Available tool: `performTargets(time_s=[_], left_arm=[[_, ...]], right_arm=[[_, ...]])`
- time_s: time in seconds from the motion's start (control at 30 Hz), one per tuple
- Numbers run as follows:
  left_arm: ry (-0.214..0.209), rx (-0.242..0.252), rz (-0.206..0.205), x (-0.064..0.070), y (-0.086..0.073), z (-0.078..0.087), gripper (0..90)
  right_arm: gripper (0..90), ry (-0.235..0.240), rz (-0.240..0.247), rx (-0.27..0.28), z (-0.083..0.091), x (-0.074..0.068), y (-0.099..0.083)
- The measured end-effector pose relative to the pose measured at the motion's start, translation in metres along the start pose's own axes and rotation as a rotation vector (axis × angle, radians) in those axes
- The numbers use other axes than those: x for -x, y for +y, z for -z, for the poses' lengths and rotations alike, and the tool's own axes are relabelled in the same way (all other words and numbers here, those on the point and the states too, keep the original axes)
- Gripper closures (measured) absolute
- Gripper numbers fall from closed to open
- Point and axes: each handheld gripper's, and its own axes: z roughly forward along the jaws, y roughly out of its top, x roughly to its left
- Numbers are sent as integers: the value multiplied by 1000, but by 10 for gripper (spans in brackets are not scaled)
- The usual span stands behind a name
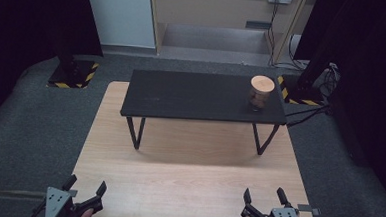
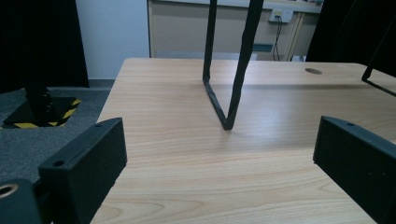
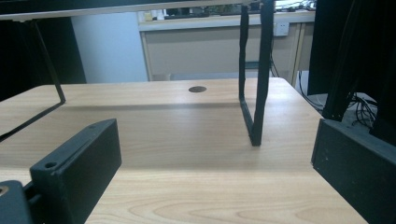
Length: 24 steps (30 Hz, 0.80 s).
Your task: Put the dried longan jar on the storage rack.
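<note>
A round wooden canister [image 1: 260,91] with a flat lid stands upright near the right end of a black raised shelf [image 1: 191,96], which rests on thin black legs [image 1: 135,132] over a light wooden table [image 1: 187,188]. My left gripper [image 1: 85,187] hovers at the table's near left corner, open with nothing between its jaws. My right gripper [image 1: 265,195] sits at the near right corner, also open and empty. The left gripper view looks past wide-apart jaws toward one shelf leg [image 2: 232,93]. From the right gripper view, another leg [image 3: 256,93] stands ahead.
Grey carpet [image 1: 29,130] surrounds the table. Stand bases with yellow-black hazard tape sit at the back left [image 1: 72,74] and back right [image 1: 302,94], with cables [image 1: 311,112] trailing on the floor at the right. A cable hole [image 3: 197,89] is in the tabletop under the shelf.
</note>
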Motion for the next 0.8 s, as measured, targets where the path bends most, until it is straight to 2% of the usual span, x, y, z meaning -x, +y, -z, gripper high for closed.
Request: performTargets(time_s=[0.33, 0.6, 0.8], left_arm=[[22, -12, -11, -2, 2, -10, 7], [35, -37, -15, -1, 0, -12, 7], [39, -33, -11, 2, -1, -9, 7]], right_arm=[[17, -21, 5, -1, 4, 2, -14], [18, -6, 3, -35, -3, 5, -24], [18, 5, 7, -32, -8, 4, -25]])
